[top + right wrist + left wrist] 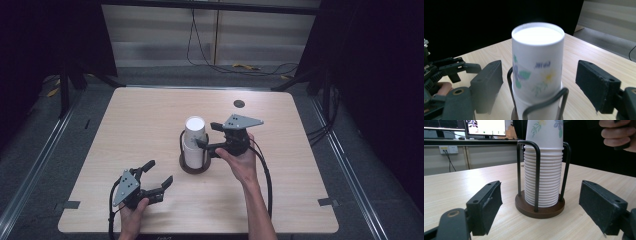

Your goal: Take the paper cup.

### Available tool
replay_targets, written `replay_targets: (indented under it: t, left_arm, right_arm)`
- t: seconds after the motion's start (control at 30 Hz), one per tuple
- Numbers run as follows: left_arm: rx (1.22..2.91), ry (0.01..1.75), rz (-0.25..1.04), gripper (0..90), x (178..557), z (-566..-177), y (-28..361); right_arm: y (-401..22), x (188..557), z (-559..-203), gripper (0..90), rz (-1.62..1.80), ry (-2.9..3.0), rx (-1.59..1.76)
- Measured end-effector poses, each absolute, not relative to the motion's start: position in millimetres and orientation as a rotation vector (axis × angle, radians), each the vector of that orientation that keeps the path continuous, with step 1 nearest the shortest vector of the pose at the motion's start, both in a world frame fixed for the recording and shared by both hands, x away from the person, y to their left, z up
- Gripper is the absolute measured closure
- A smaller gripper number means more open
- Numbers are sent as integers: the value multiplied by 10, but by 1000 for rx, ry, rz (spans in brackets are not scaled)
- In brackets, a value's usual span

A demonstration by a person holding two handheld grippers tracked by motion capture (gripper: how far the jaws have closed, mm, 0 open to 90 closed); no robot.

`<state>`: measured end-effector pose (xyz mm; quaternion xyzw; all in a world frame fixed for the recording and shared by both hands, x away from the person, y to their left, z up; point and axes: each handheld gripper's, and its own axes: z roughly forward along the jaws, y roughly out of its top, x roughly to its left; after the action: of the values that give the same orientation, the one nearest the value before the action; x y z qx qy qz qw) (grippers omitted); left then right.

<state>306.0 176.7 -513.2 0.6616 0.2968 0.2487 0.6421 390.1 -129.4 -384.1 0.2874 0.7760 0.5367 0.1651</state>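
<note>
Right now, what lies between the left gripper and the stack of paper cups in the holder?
Nothing: in the left gripper view, bare table runs from the left gripper to the stack of paper cups.

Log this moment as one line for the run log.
right gripper: open, jaws beside white paper cup stack | left gripper: open, empty, apart | black wire holder: upright on wooden table

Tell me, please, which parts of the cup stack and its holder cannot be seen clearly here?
- Top cup: cut by the upper edge, left gripper view.
- Holder base: cut by the lower edge, right gripper view.
- Flower print: blurred, right gripper view.
- Cup rims: too small to count, high view.
</note>
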Motion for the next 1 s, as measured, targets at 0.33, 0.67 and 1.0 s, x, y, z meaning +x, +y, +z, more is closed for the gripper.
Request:
replay_targets:
  t: [0.33, 0.67, 1.0]
  left_arm:
    - [1512, 673, 570, 181, 3060, -5132, 1771]
    - [1504, 675, 564, 181, 3057, -5133, 1767]
    - [1514, 671, 570, 181, 3059, -5132, 1773]
  right_arm:
    - [-1088, 4109, -3731, 197, 1504, 2264, 805]
    - [-994, 4204, -3736, 246, 1479, 2318, 809]
    - [-1001, 4220, -3722, 334, 1494, 2310, 810]
